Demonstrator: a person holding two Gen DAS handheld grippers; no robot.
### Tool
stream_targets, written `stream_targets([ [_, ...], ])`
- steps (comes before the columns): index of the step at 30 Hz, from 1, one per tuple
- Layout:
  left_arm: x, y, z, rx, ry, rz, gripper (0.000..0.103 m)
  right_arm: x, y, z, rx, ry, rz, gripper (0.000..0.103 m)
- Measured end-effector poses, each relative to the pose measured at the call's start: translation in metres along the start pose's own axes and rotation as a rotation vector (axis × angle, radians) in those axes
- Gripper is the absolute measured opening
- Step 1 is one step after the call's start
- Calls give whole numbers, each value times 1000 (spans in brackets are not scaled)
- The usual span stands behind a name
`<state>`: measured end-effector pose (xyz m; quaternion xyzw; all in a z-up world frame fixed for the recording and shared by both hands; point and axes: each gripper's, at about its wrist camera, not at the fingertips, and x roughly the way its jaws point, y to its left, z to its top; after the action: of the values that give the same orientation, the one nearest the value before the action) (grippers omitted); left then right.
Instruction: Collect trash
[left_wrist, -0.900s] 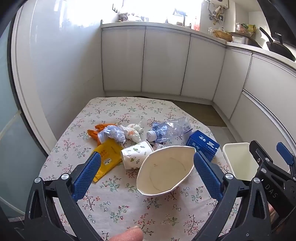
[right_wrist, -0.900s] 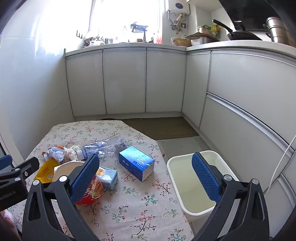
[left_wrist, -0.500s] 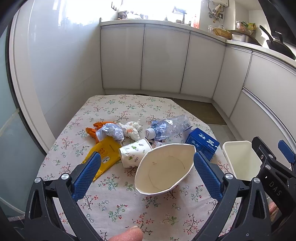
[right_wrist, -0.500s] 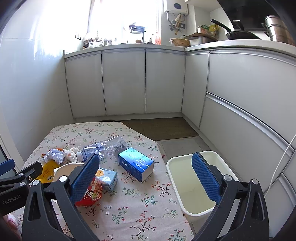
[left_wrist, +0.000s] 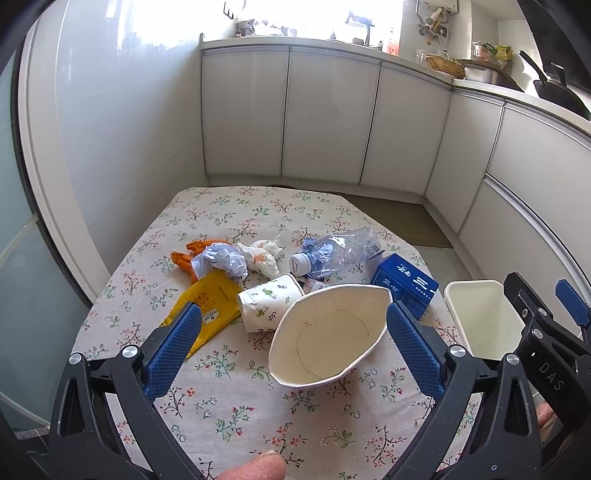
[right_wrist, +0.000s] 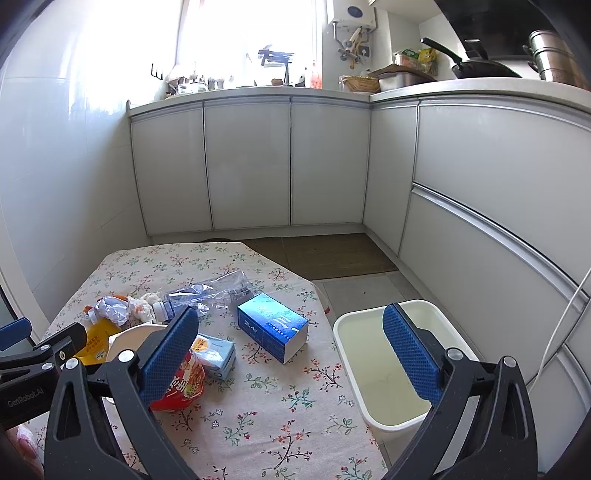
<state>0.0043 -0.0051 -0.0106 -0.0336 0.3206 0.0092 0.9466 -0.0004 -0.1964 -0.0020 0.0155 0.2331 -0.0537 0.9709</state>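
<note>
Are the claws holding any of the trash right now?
No. The left claw and the right claw are both open and hold nothing; the squashed bowl just lies on the table.

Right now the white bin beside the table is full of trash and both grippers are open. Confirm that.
Not quite: the white bin is empty, as the right wrist view shows. It does stand beside the table, and the left gripper and right gripper are both open.
</note>
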Motion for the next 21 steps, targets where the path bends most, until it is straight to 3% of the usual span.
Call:
stream_targets([
  [5, 3, 0, -2, -5, 13, 1, 96, 1, 1, -1, -2, 2, 0, 97],
  [14, 7, 2, 0, -30, 108, -6, 96, 4, 2, -3, -1, 9, 3, 97],
  [21, 5, 3, -1, -45, 60, -23, 96, 5, 0, -4, 19, 33, 16, 97],
])
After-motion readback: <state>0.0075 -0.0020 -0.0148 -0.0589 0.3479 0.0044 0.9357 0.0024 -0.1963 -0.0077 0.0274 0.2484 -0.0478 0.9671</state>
